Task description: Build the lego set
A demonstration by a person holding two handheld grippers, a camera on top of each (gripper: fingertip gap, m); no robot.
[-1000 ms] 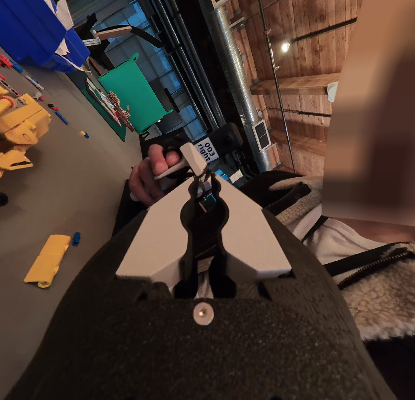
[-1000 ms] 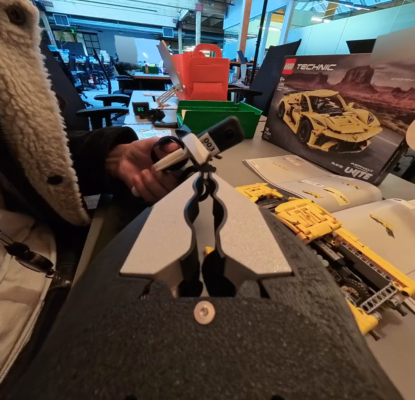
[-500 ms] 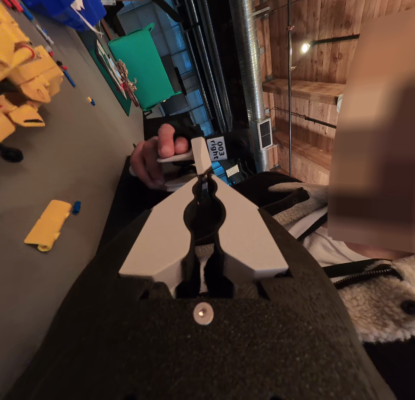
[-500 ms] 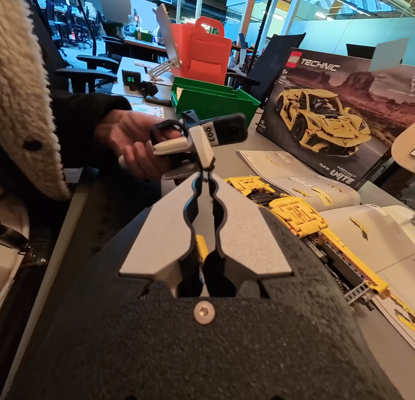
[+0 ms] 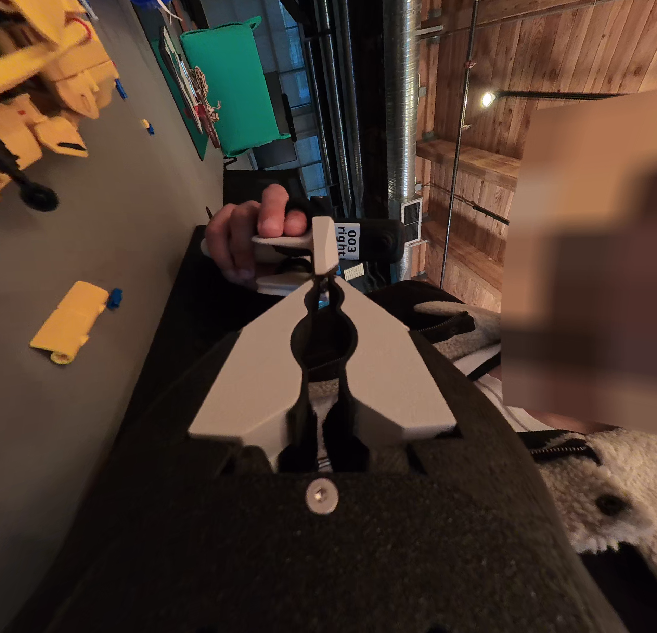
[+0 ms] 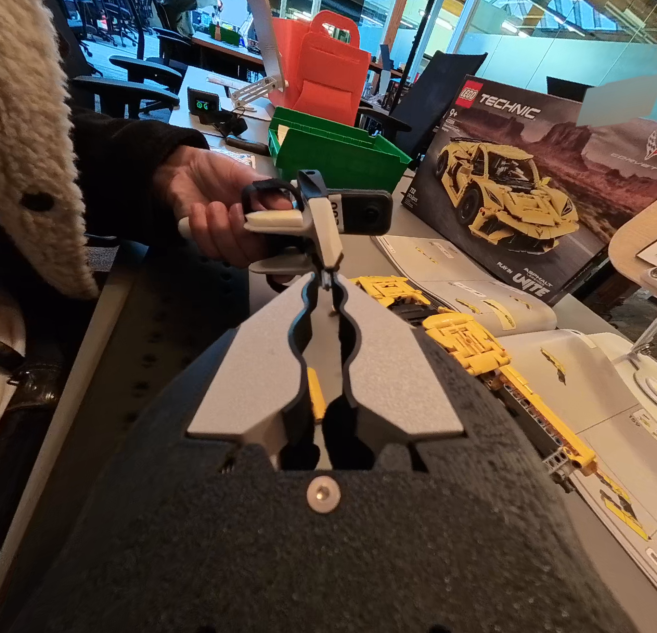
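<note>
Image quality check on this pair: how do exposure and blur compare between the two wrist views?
Left wrist view: dim and warm, rolled sideways, the yellow model motion-smeared, a wall lamp flaring. Right wrist view: bright daylight, the box sharp, wide-angle stretch toward the edges. Both carry mosaic patches.

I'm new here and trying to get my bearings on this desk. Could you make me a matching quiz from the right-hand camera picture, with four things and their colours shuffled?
Things:
1. storage bin
2. bag behind the bin
3. part-built car
4. instruction booklet

Colours:
A. yellow
B. pale grey
C. green
D. orange

Pairs: 1-C, 2-D, 3-A, 4-B.
</note>
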